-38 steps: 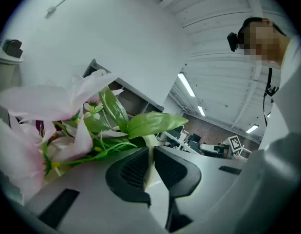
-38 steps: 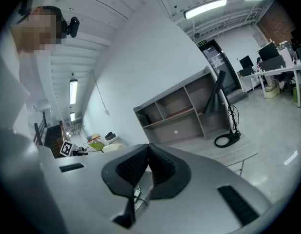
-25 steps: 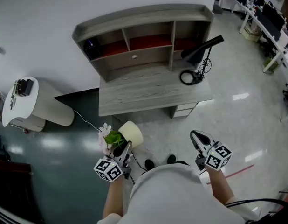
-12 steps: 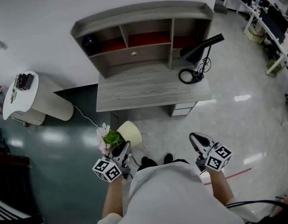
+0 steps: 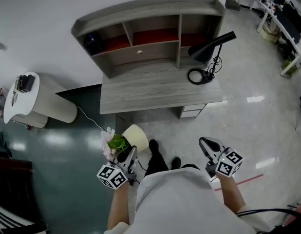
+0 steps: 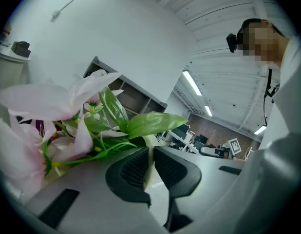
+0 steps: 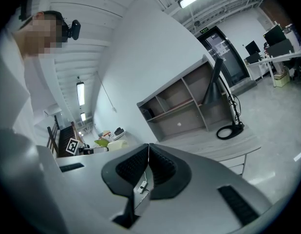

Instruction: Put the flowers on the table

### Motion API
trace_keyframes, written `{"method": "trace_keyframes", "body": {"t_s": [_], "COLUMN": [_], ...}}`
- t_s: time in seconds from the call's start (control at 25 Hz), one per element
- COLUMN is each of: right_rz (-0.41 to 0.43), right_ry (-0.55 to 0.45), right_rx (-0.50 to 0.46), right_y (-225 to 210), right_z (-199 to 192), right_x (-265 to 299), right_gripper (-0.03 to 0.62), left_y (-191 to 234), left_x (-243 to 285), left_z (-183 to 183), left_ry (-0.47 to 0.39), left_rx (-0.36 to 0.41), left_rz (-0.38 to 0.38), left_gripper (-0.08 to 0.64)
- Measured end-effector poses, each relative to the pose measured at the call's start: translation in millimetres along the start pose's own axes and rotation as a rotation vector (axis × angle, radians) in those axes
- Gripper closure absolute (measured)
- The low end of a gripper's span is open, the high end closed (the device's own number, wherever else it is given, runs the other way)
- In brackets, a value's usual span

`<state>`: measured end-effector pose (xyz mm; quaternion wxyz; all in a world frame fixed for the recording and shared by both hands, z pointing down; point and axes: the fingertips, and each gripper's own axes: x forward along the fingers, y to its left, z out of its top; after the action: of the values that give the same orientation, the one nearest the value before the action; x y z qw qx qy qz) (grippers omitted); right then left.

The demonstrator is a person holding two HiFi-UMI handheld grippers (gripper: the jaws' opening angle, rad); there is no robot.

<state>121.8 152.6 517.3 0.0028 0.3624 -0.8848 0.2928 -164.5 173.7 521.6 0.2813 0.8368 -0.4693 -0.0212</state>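
A cream pot (image 5: 136,137) of pink flowers (image 5: 107,141) with green leaves hangs above the floor, in front of the grey desk (image 5: 155,89). My left gripper (image 5: 129,151) is shut on the pot's rim. In the left gripper view the rim (image 6: 149,145) sits pinched between the jaws of the left gripper (image 6: 151,153), with the flowers (image 6: 53,126) spreading to the left. My right gripper (image 5: 205,142) is held at the right, clear of the desk. Its jaws meet with nothing between them in the right gripper view (image 7: 148,147), where the desk (image 7: 216,144) lies ahead.
The desk carries a hutch with shelves (image 5: 141,33) and a black lamp (image 5: 209,50) at its right end. A drawer unit (image 5: 192,112) stands under it. A white pedestal table (image 5: 28,104) is at the left, with a cable (image 5: 89,123) on the floor. The person's shoe (image 5: 153,145) is near the pot.
The person has stepped forward, one foot now out beside the pot. Both grippers keep their hold and pose, and the desk sits slightly nearer.
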Motion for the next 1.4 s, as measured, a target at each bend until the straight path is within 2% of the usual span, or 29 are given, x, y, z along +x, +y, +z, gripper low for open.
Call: {"method": "trace_keyframes", "body": {"t_s": [0.4,0.92,1.4], "right_rz": [-0.039,-0.121,-0.203], "right_ry": [-0.031,-0.070,-0.074], "right_rx": [-0.004,0.015,0.027], "right_y": [-12.9,-32.8,-44.4], "right_z": [24.3,66.9,91.4], "right_x": [37.9,115.6,191.1], "right_gripper": [0.574,0.574,0.574], "left_y": [29.7,101.8,159.2], "left_x": [44.0,108.3,164.3], "left_z": [33.5,79.6,110.6], "left_ry": [0.018,0.076,0.200], "left_rx": [0.021,0.035,0.142], "left_rz": [-0.057,-0.126,-0.219], "left_gripper": [0.509,0.509,0.509]}}
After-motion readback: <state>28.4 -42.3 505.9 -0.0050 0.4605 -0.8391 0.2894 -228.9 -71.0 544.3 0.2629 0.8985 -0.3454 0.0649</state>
